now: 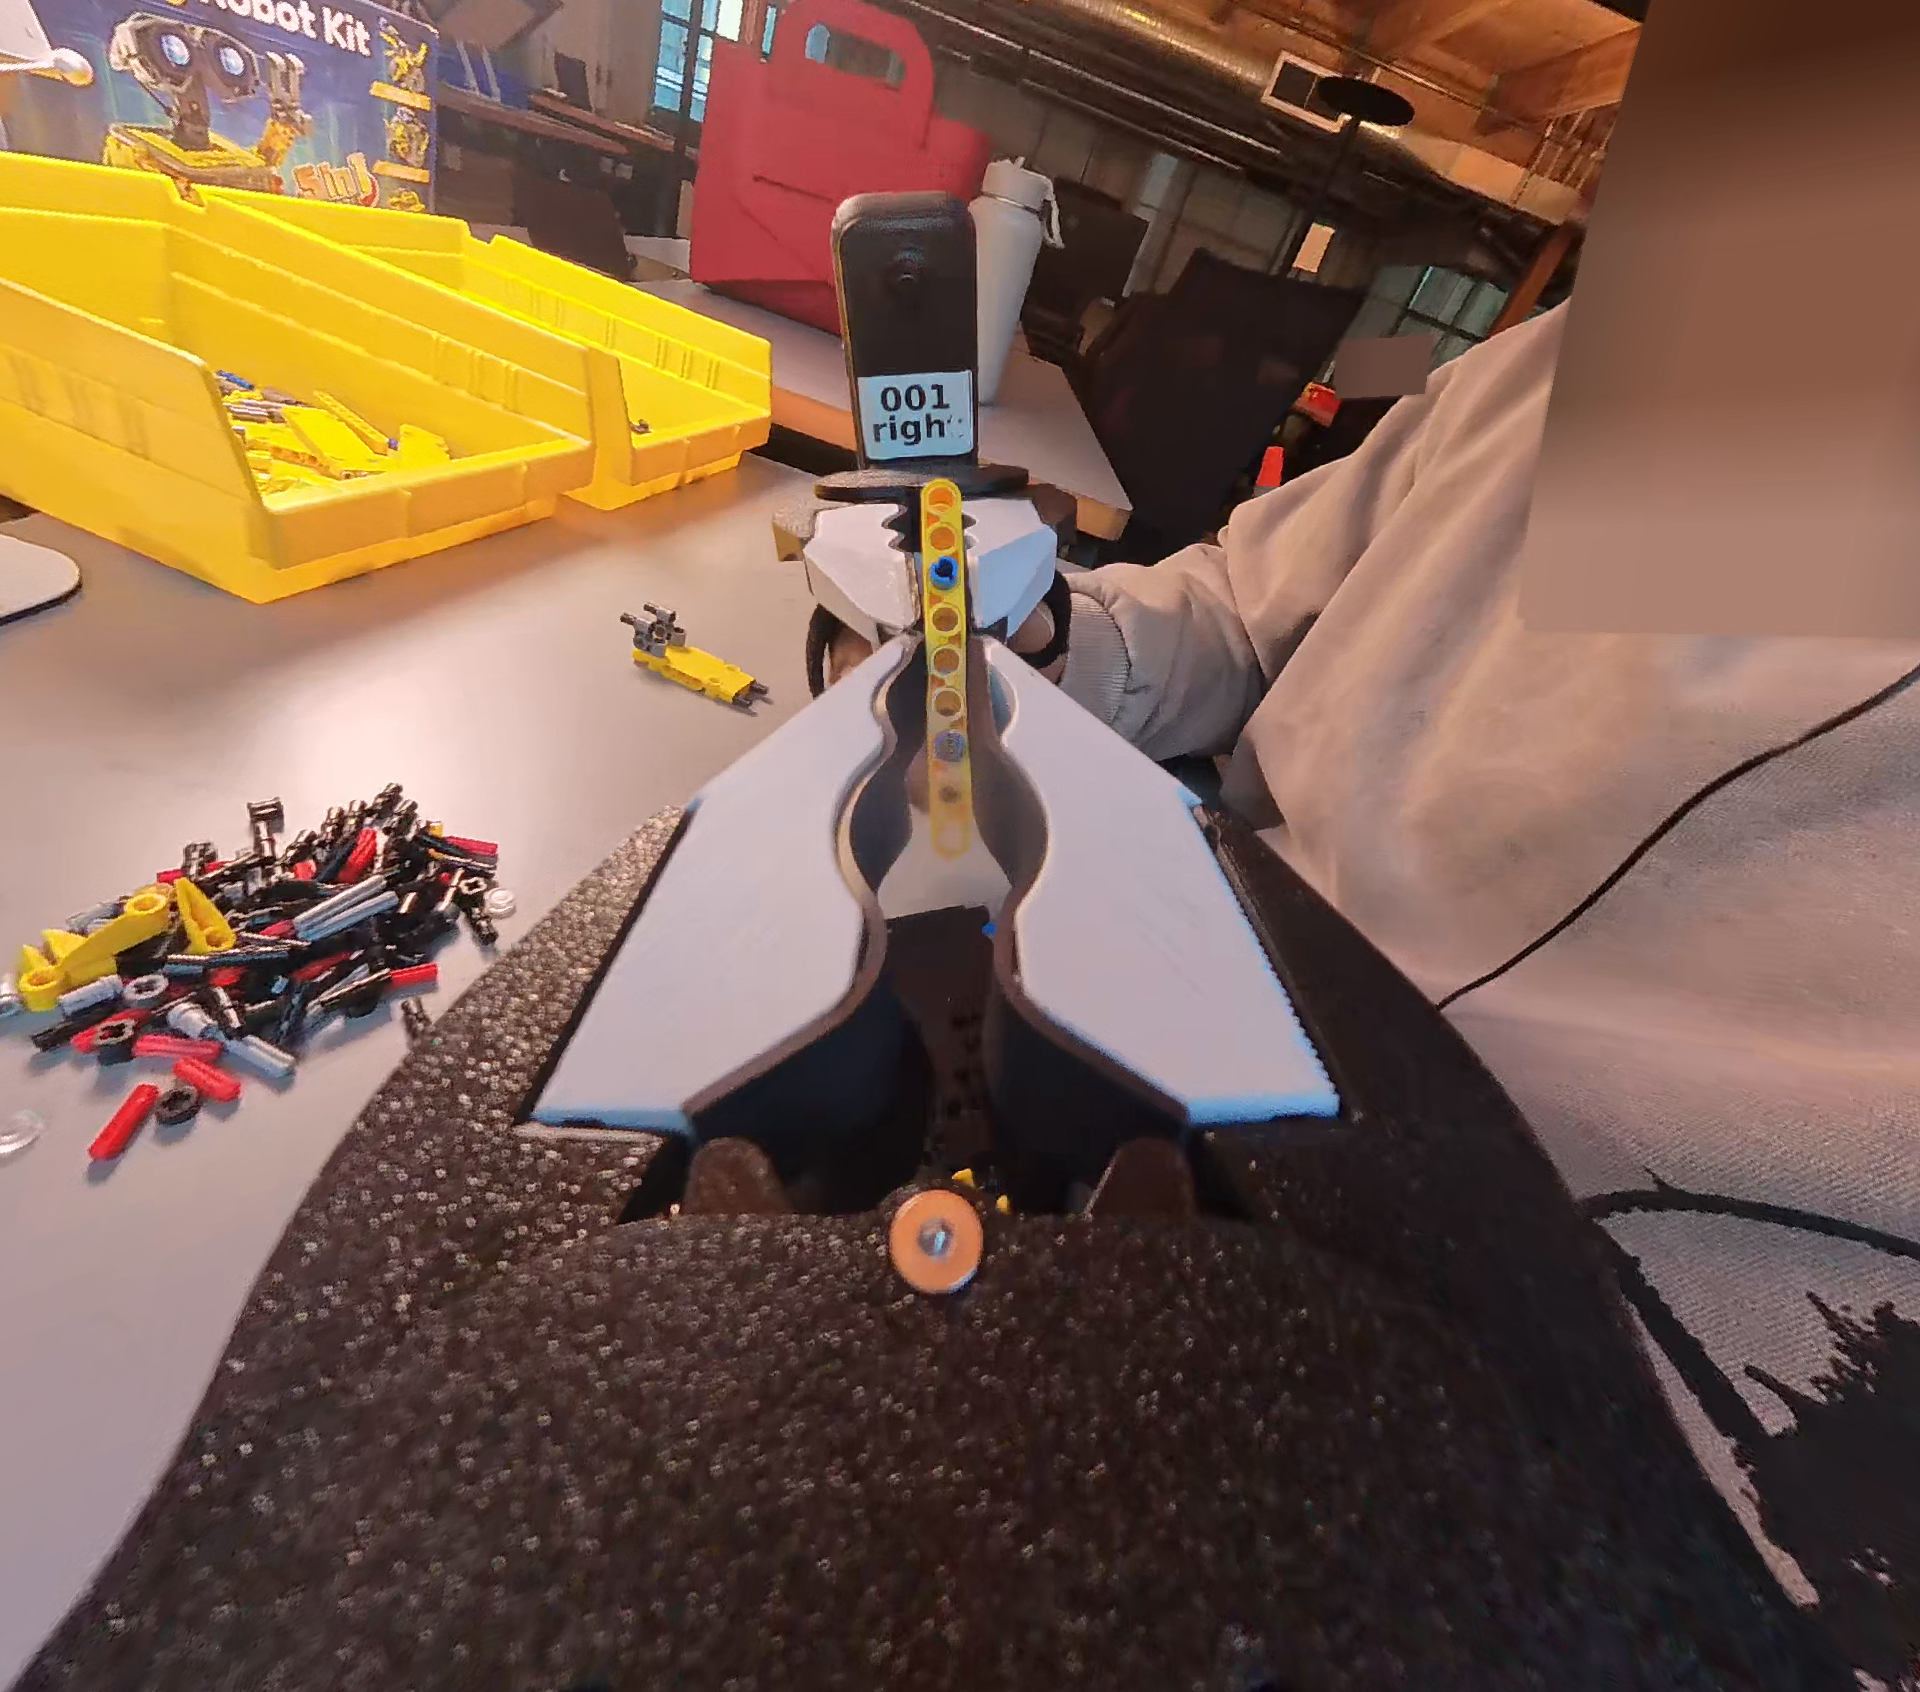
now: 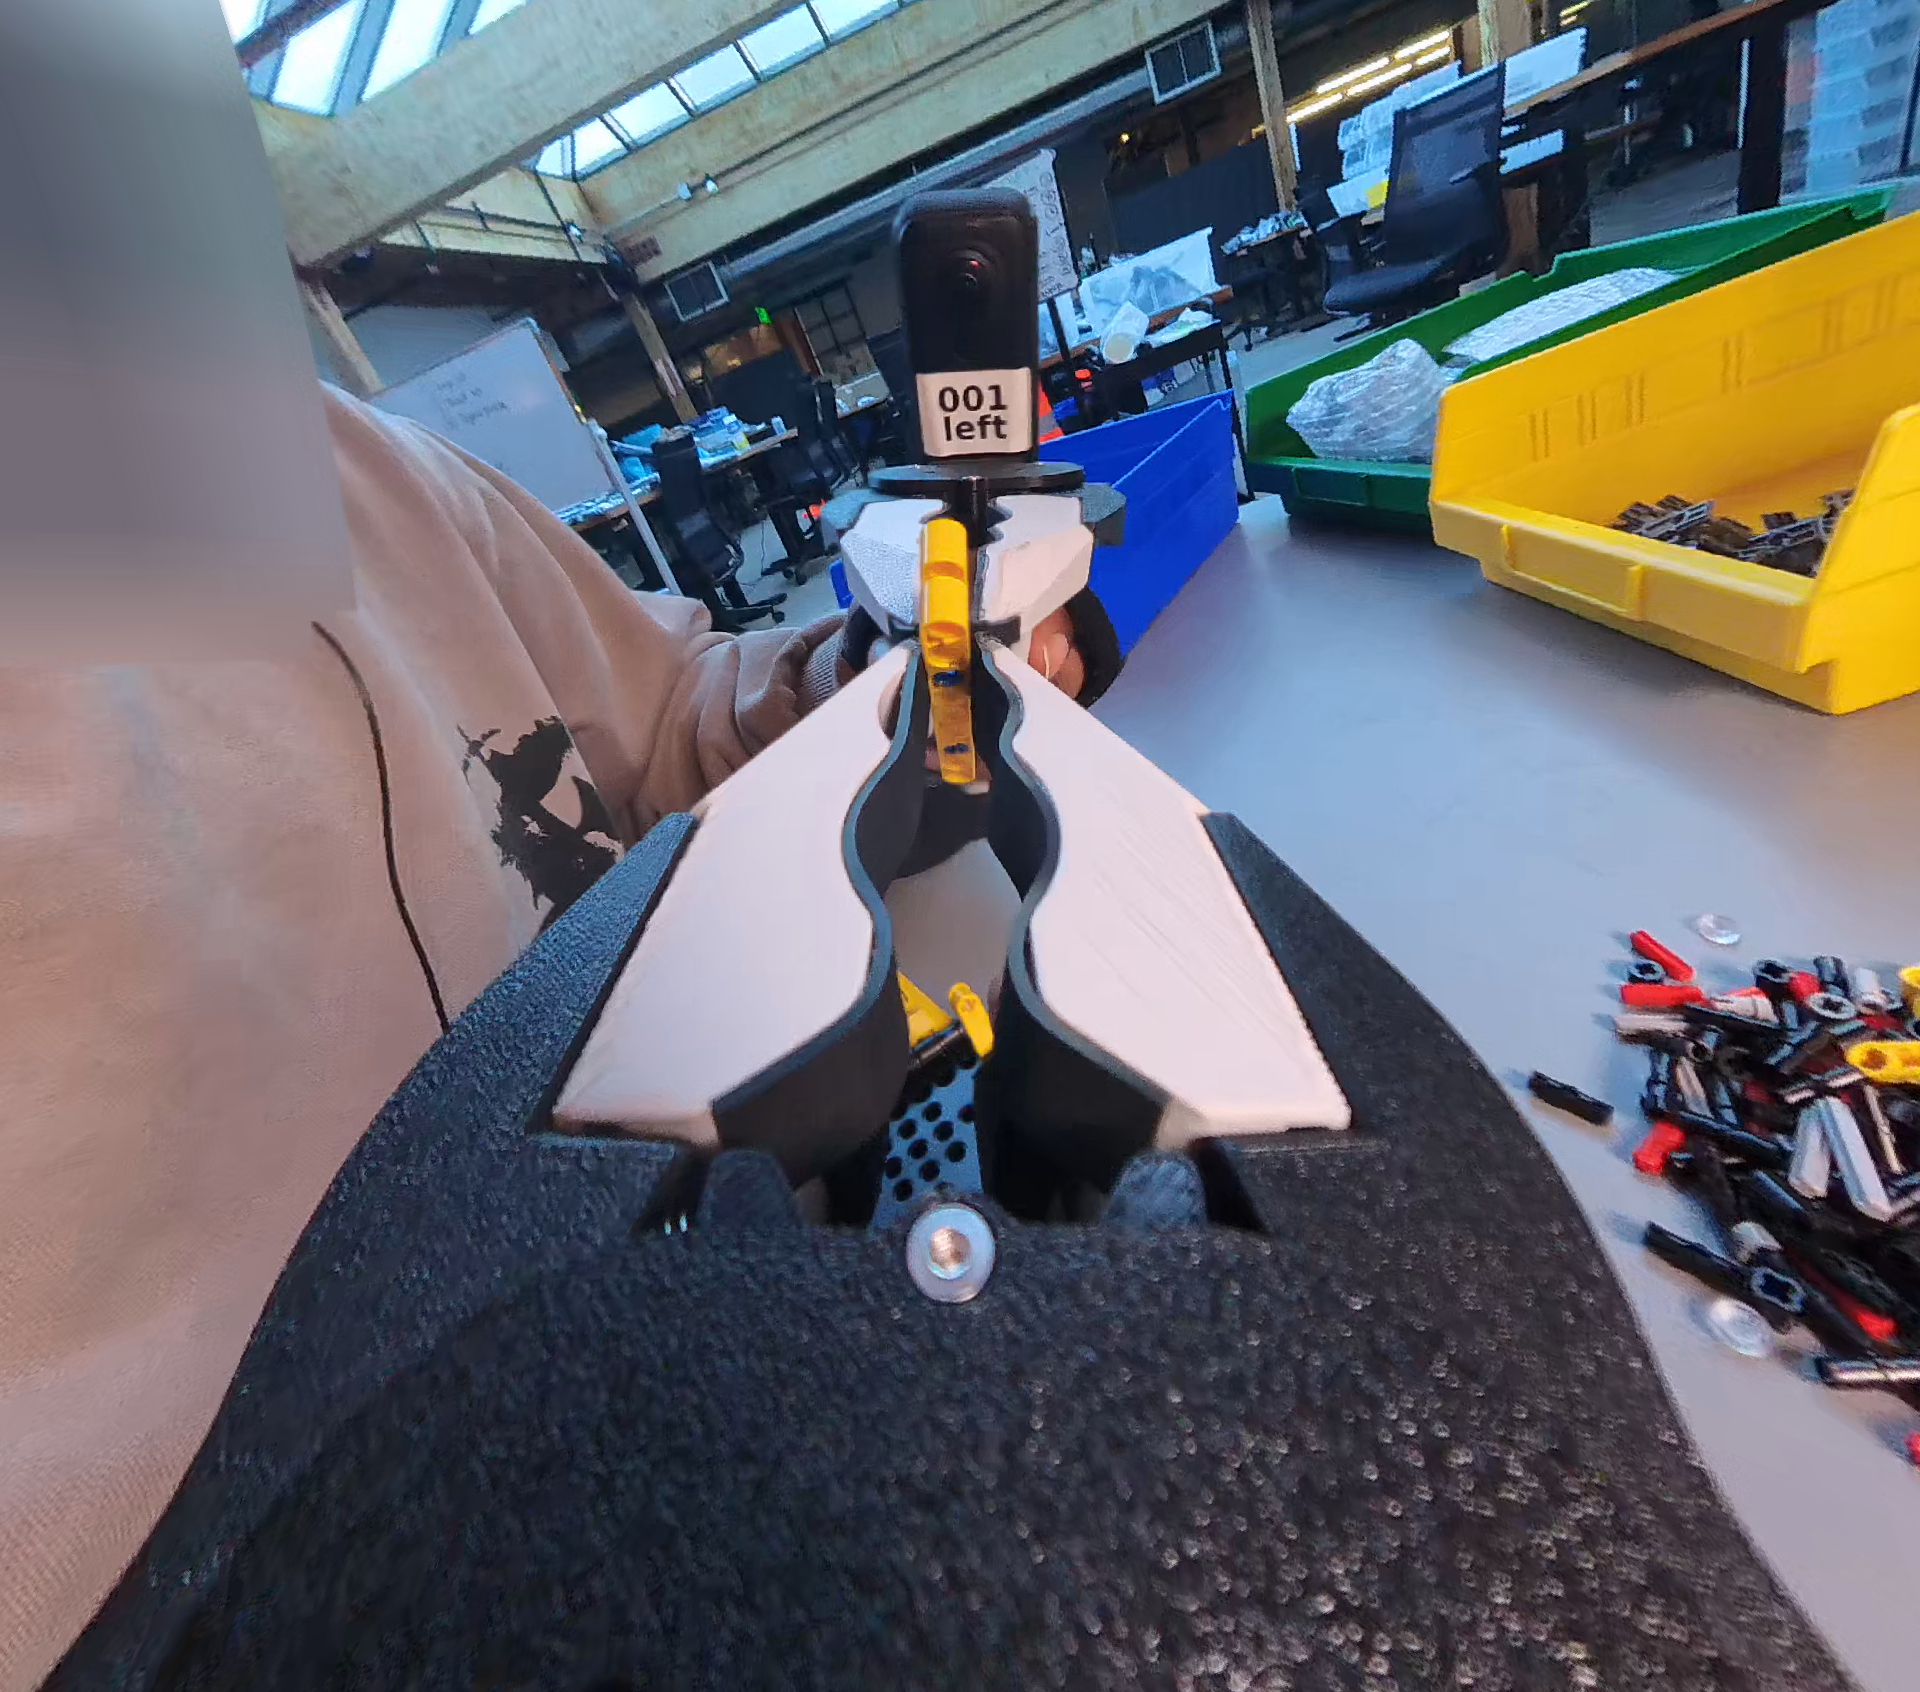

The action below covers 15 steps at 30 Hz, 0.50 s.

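The grey tabletop (image 1: 436, 707) carries a row of yellow plastic bins (image 1: 343, 354), with a blue printed cardboard box (image 1: 208, 42) standing behind them. In the right wrist view another yellow plastic bin (image 2: 1662, 499) sits beside a green bin (image 2: 1455, 354) and a blue bin (image 2: 1174, 499).

Above the table the two grippers face each other, tips almost touching. The left gripper (image 1: 943, 655), white-fingered with a black textured body, is clamped on a long yellow plastic beam with a row of round holes (image 1: 945, 666). The right gripper (image 2: 948, 666) pinches a shorter yellow plastic piece (image 2: 945, 603) that reaches into the opposite gripper's tips.

On the table lies a loose heap of small black, red and grey pins (image 1: 260, 925), and farther off a small yellow and grey assembled piece (image 1: 691, 655).
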{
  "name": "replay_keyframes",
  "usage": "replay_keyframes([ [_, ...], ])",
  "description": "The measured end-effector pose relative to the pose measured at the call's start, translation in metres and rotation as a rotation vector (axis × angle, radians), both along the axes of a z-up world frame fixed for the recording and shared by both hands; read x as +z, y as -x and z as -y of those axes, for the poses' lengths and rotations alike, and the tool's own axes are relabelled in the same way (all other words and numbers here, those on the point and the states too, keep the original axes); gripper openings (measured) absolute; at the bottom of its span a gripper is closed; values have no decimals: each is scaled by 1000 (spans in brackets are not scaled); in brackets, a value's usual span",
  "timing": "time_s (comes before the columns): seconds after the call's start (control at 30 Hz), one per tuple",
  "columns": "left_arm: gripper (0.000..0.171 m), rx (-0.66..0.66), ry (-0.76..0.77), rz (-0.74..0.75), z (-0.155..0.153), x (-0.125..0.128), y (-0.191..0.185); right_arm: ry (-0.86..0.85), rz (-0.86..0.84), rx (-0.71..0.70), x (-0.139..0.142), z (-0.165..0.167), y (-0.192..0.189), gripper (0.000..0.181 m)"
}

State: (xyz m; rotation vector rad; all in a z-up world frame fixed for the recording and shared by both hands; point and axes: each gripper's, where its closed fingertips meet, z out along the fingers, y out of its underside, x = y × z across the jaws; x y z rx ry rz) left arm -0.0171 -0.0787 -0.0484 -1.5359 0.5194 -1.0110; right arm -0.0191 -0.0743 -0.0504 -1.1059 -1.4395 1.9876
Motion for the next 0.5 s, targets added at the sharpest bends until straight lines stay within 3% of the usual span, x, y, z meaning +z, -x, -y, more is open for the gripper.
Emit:
replay_keyframes([
  [0.23,4,-11,4,62,4,5,5,7,-21,16,0,2,-3,6],
  [0.27,0,14,-57,190,7,27,20,9,-22,21,-1,1,-5,6],
  [0.3,0,77,-105,372,12,58,66,22,2,-35,-10,-17,-8,5],
  [0.33,0,196,-194,401,18,73,102,119,14,-79,-14,-38,-14,5],
  [0.4,0,172,-147,166,16,39,66,-1,12,-73,-18,-24,-11,6],
  [0.5,0,147,-74,70,2,20,48,-76,37,-3,-19,-3,7,6],
])
